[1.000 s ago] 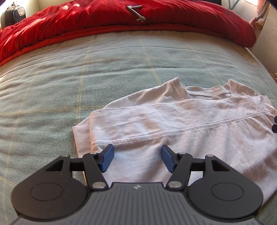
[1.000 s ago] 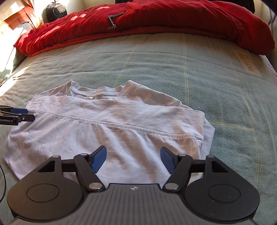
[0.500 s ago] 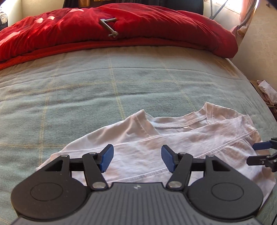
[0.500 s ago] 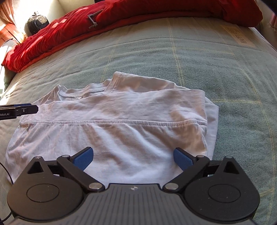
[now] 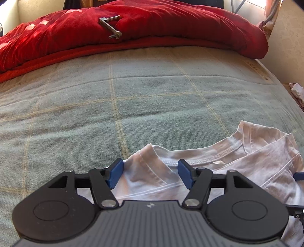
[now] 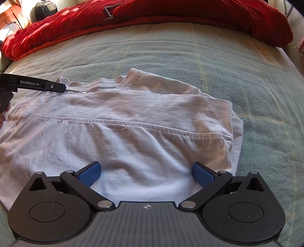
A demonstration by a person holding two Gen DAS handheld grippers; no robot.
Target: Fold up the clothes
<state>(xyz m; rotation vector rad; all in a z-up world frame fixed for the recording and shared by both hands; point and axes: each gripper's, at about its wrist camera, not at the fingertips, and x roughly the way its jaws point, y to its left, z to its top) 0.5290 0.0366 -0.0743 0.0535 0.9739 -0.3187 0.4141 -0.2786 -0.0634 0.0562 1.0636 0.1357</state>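
A white T-shirt [image 6: 121, 129] lies on the bed, folded across so a hem seam runs over its middle. Its collar points to the far side. My left gripper [image 5: 150, 173] is open over the shirt's left shoulder and collar [image 5: 190, 161]; it also shows in the right wrist view [image 6: 57, 87] at the shirt's far left corner. My right gripper [image 6: 146, 173] is wide open over the near edge of the shirt, holding nothing. One of its blue fingertips [image 5: 298, 175] shows at the right edge of the left wrist view.
The grey-green checked blanket [image 5: 114, 106] covers the bed. A red duvet [image 5: 152, 24] is bunched along the far side with a metal crank handle [image 5: 111, 27] on it. A dark round object [image 6: 44, 11] sits far left. The bed's right edge [image 5: 285, 85] drops off.
My left gripper has moved forward from the shirt's near-left edge up to its shoulder and collar. My right gripper has opened wider and come closer to the shirt.
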